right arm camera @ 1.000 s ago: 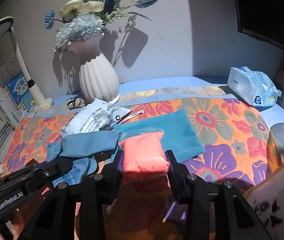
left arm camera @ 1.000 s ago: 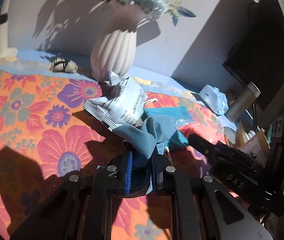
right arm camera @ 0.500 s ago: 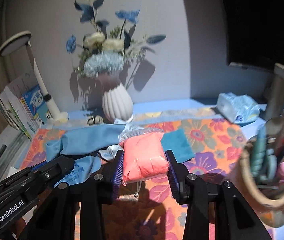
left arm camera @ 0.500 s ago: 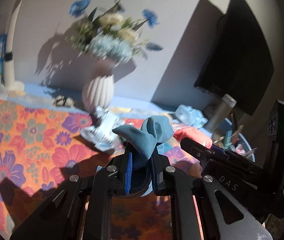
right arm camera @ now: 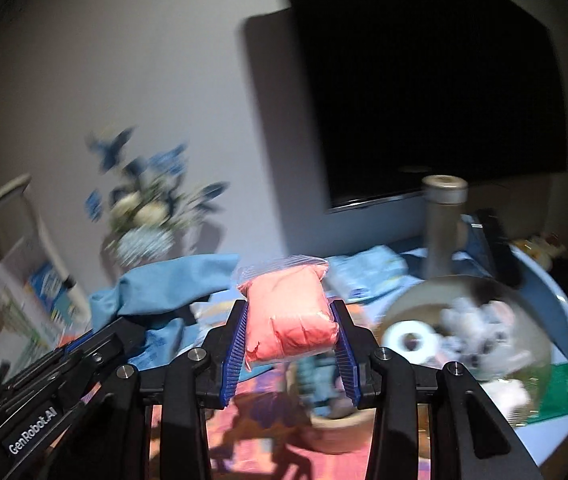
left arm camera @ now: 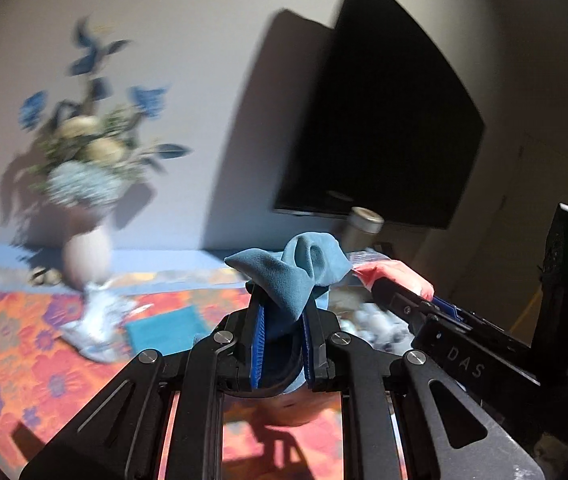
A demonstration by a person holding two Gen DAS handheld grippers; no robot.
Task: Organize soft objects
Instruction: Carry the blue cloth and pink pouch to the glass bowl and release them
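Open air is seen above the floral tablecloth [left arm camera: 23, 344]. Passage to the left is barred by the vase of flowers [left arm camera: 83, 256], and ahead on the right by the metal bottle [right arm camera: 442, 224], the black screen [right arm camera: 424, 80] and the filled basket [right arm camera: 464, 332].

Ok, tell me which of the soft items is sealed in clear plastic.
The salmon-pink bundle, clamped in the right tongs: a clear bag wraps it. The teal cloth in the left tongs and the teal cloth on the table are bare fabric.
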